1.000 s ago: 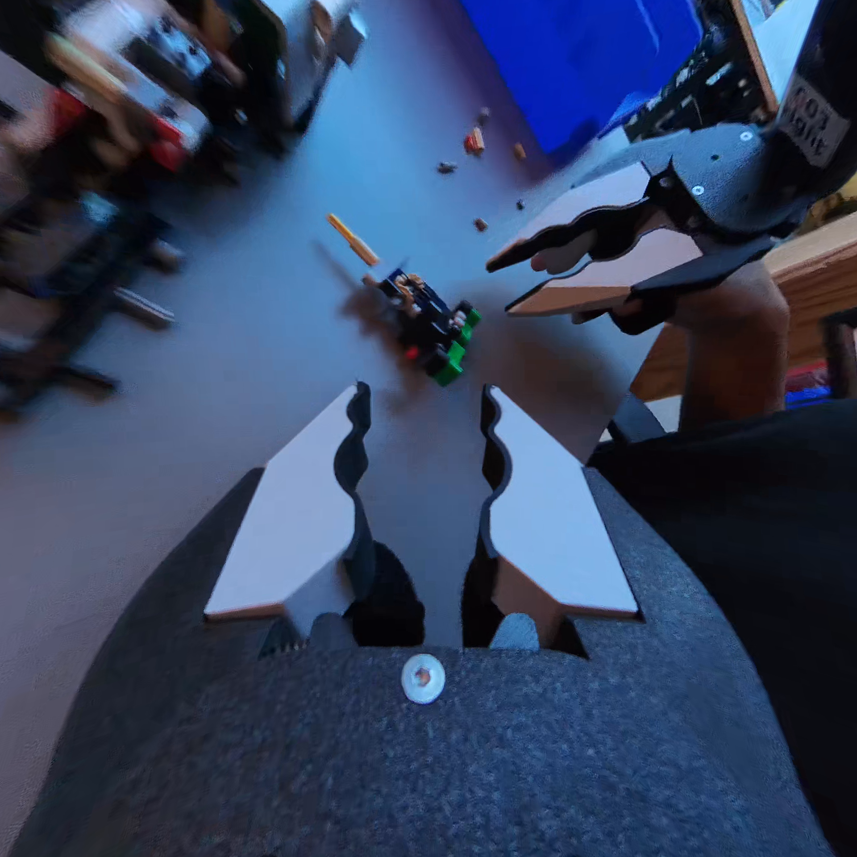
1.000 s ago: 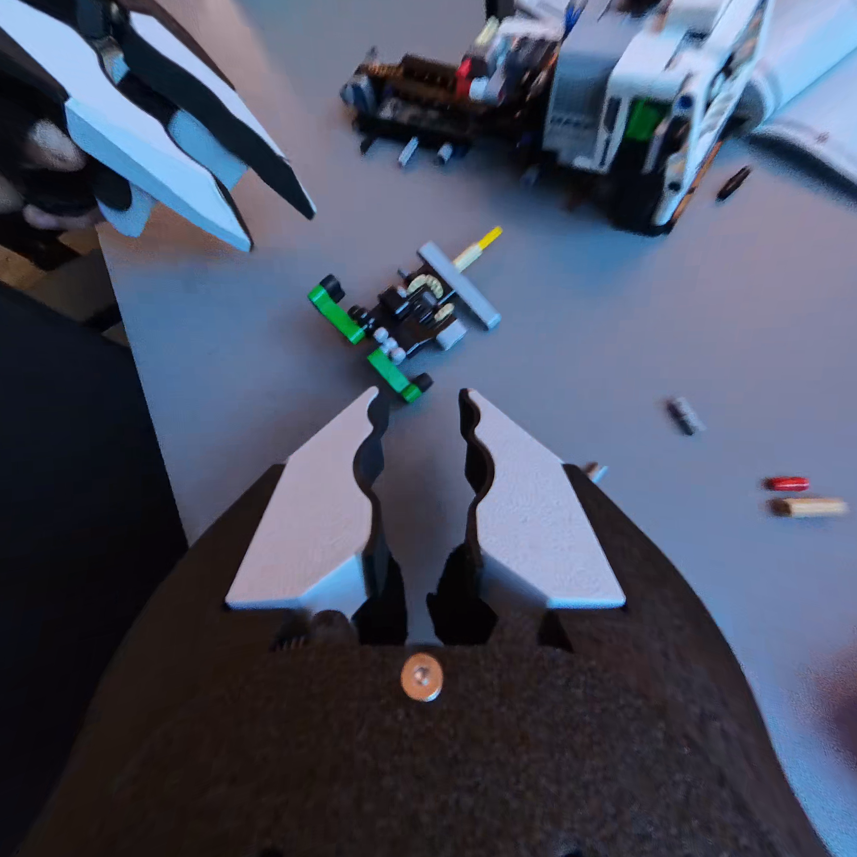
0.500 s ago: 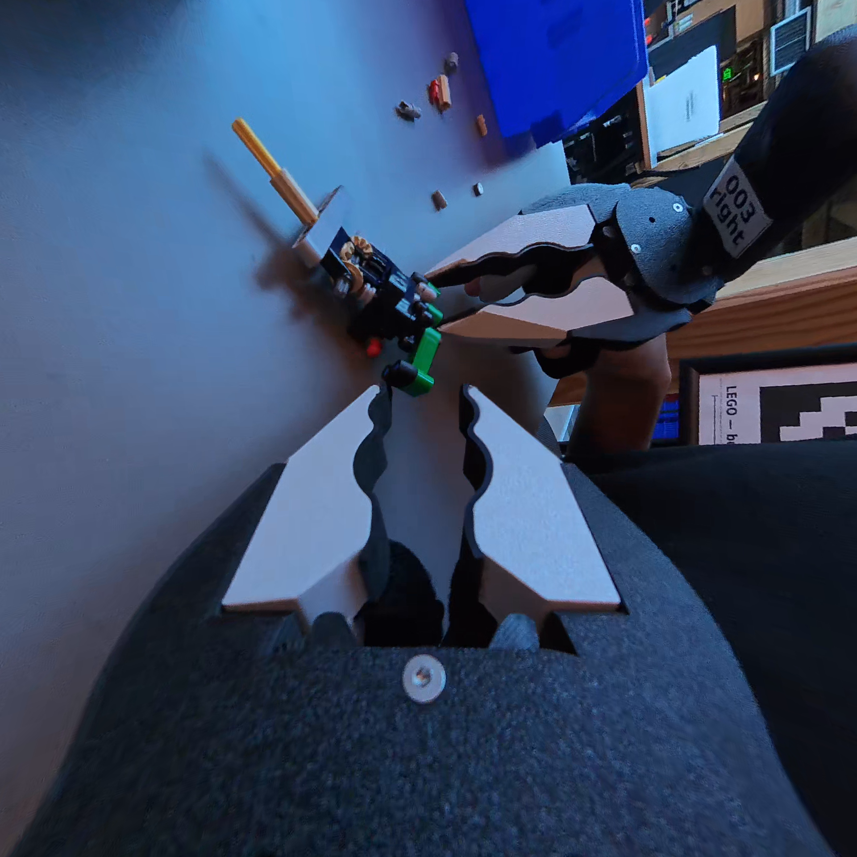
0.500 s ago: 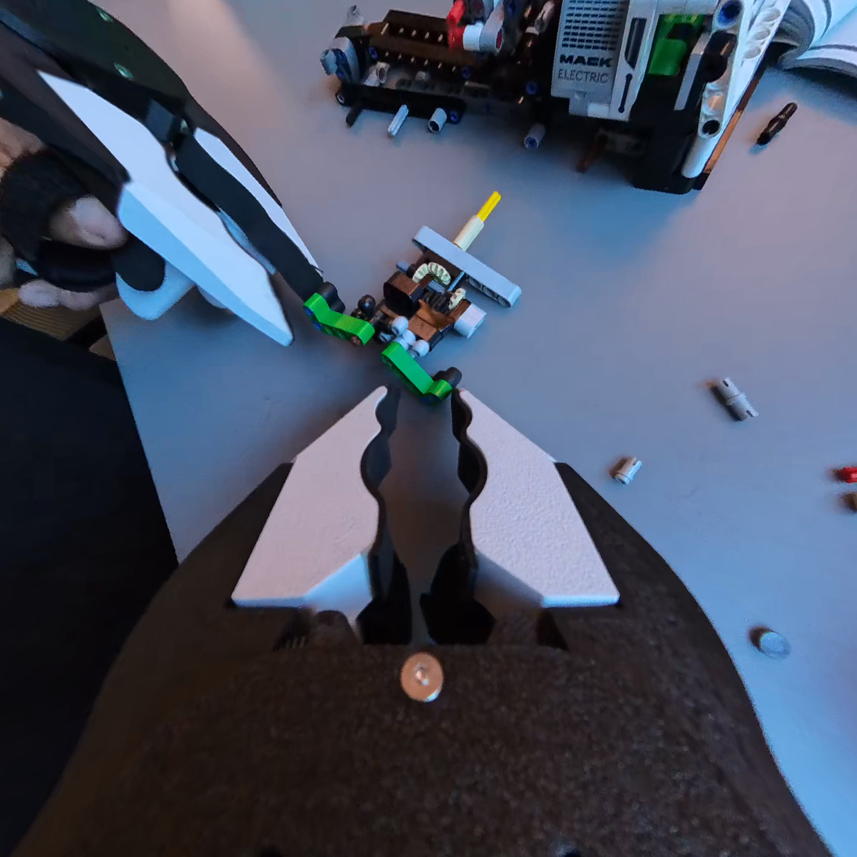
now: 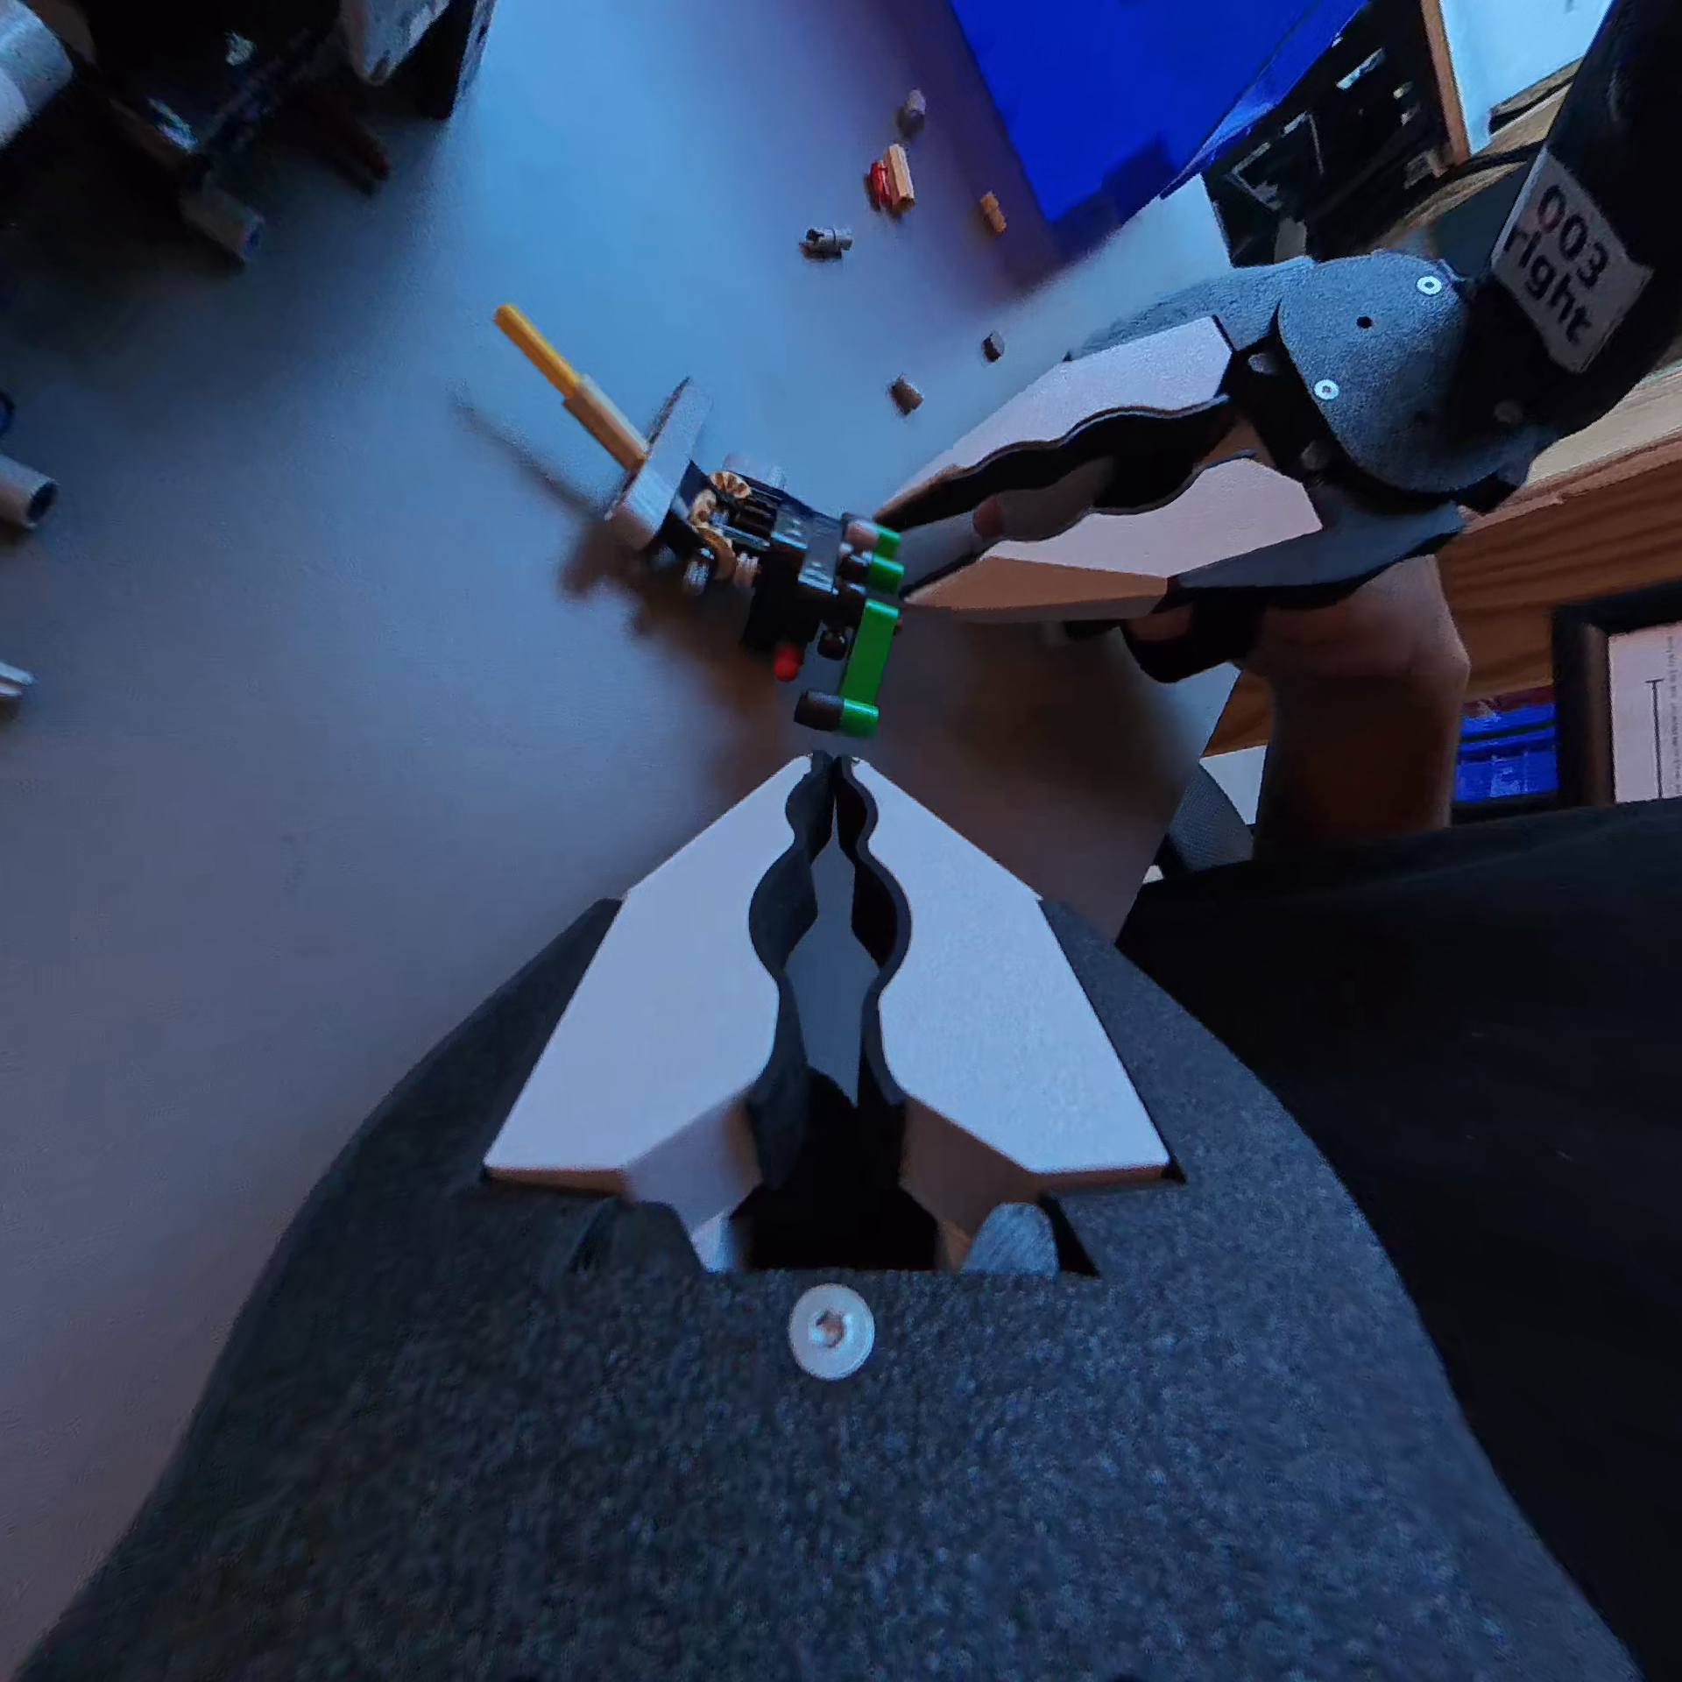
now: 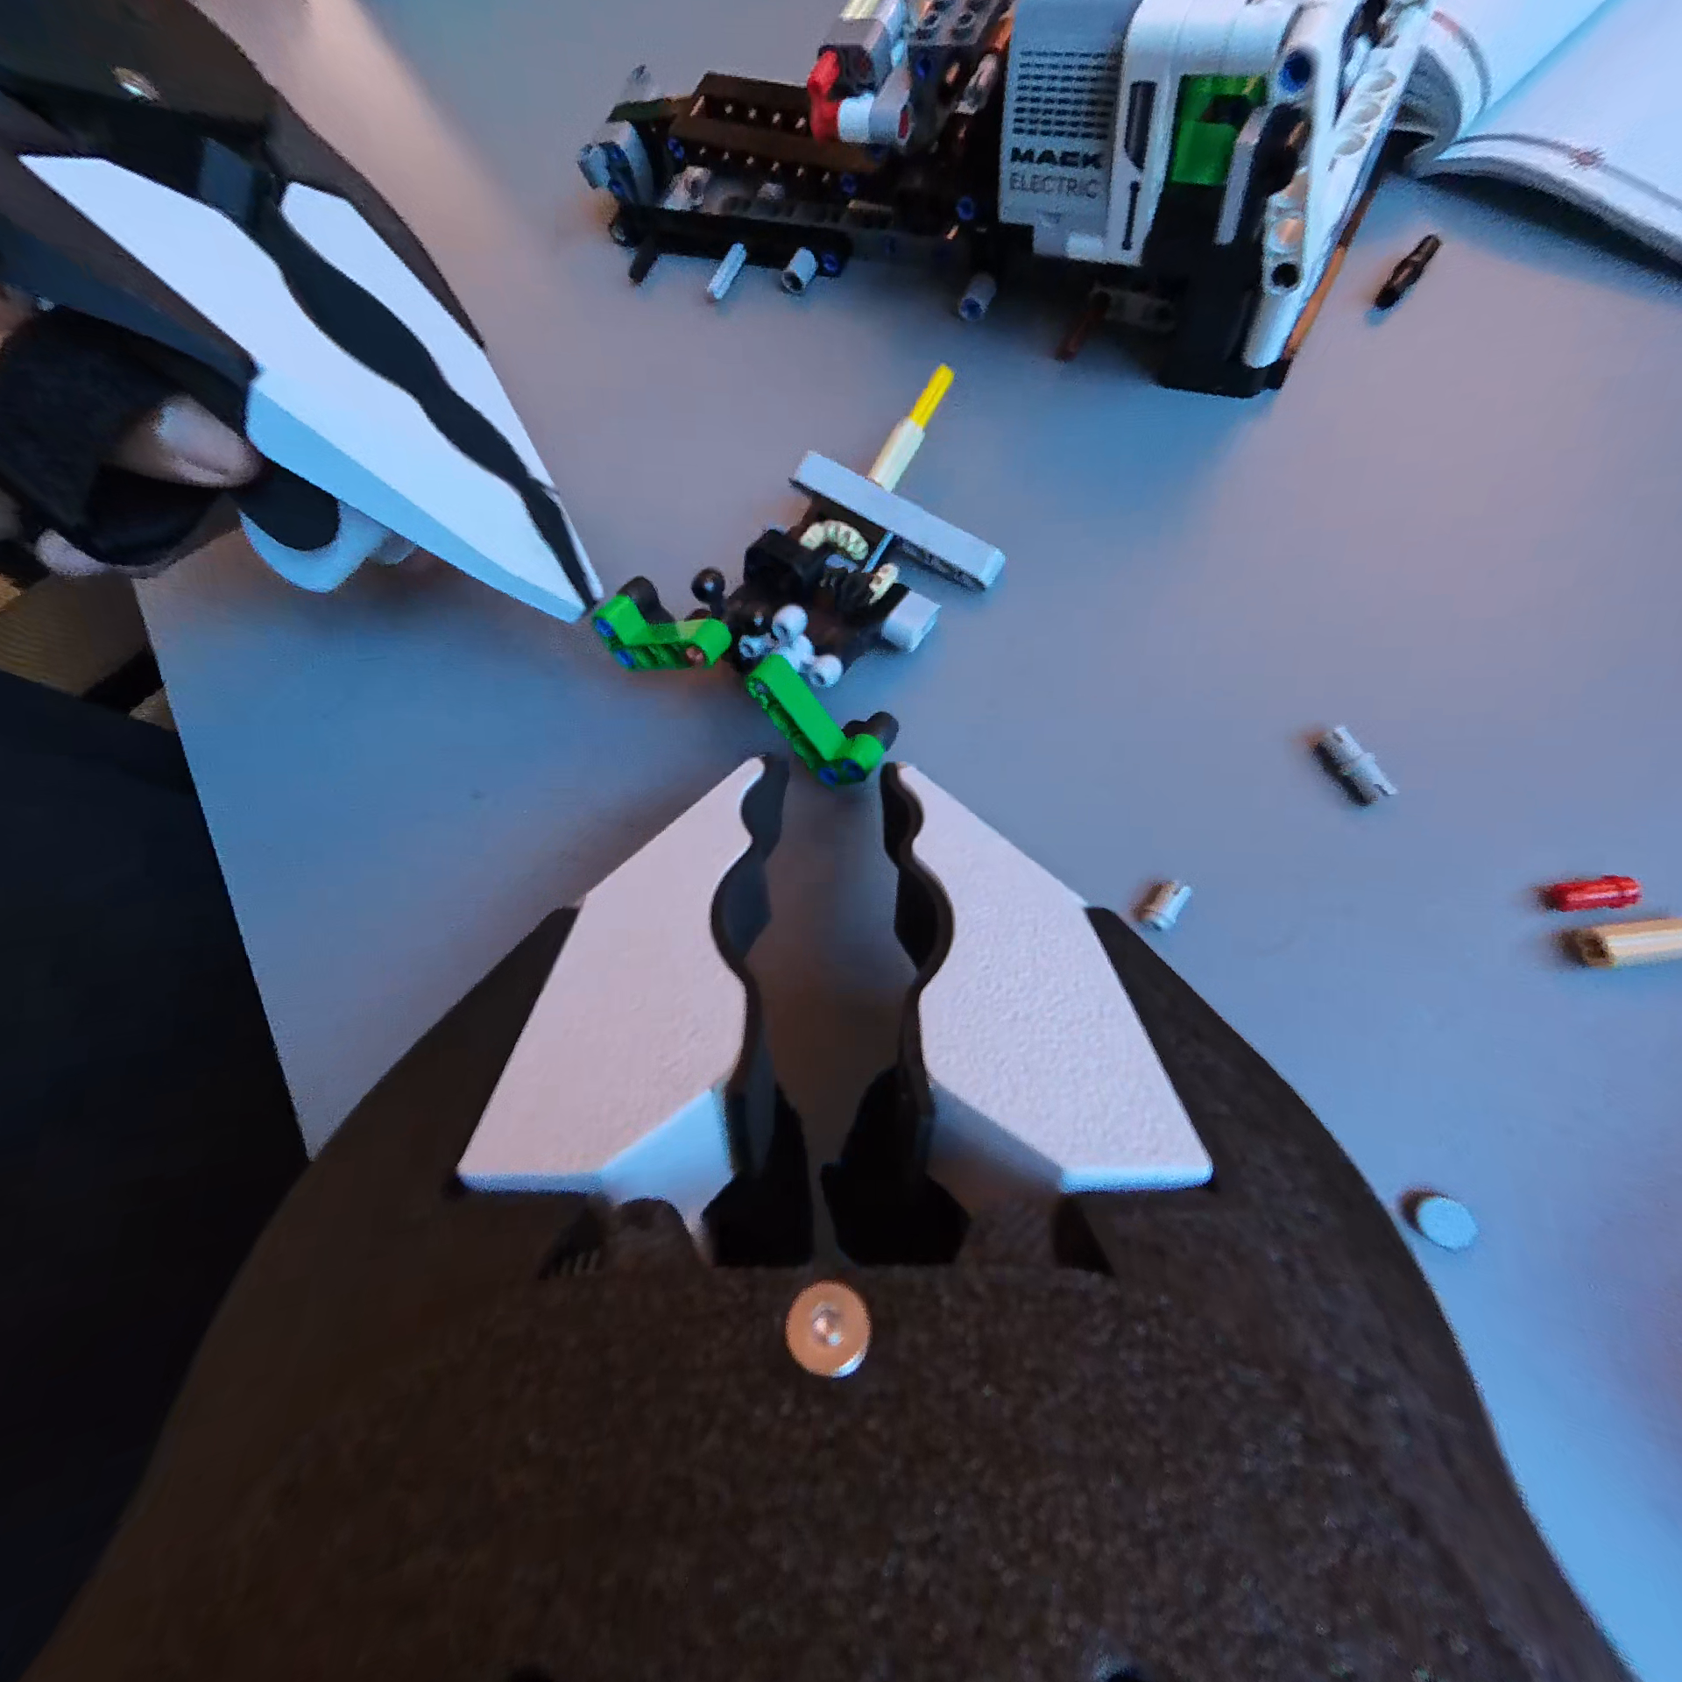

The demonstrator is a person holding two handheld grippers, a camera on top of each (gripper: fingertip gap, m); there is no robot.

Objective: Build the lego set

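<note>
My left claw is pinched narrow with its tips all but meeting, and it holds nothing. It sits just short of the near green beam of the small lego sub-assembly that lies on the grey worktop. From the right wrist view those same tips touch the end of that green beam.

My right claw stands narrowly parted, a clear gap between the fingers. The end of the other green beam lies right at its mouth, though I cannot tell whether the fingers touch it. From the left wrist view the right claw presses up against the green end of the sub-assembly.

The sub-assembly has a black core, a grey crossbeam, tan gears and a yellow axle pointing away from me. Beyond it stands the larger, part-built lego truck, white cab and black chassis, with an open booklet beside it. Loose pieces are scattered to the right: a grey pin, a red pin and a tan connector.
</note>
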